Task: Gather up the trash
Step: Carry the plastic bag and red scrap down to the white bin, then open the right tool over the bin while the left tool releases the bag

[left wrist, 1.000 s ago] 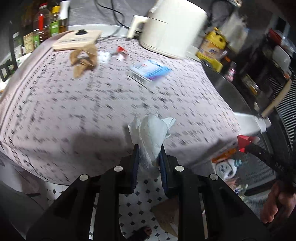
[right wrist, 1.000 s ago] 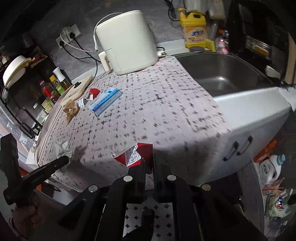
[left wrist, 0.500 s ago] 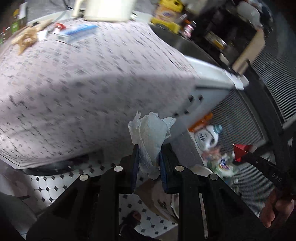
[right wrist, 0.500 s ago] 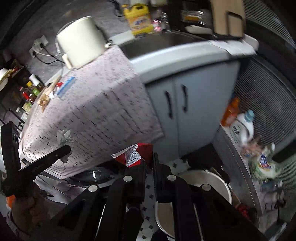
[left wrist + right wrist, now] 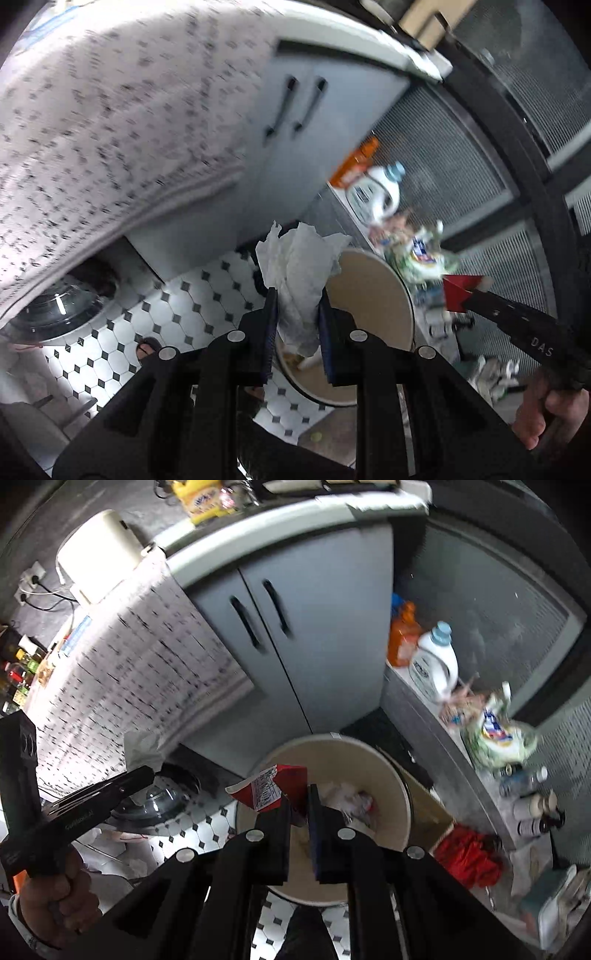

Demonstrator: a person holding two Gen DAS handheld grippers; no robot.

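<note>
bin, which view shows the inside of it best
The right wrist view. It looks down into the bin, so the rim and the trash inside show, with the red wrapper between the opening jaws of the right tool. The left wrist view shows only part of its rim and wall, behind the tissue.

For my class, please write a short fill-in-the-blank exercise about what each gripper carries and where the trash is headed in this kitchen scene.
1. The left gripper is shut on a crumpled white ____.
2. The right gripper, its jaws opening, has a wrapper between them whose main colour is ____.
3. The round bin stands on a tiled ____.
4. The cabinet behind the bin has ____ dark door handles.

Missing words: tissue; red; floor; two
</note>
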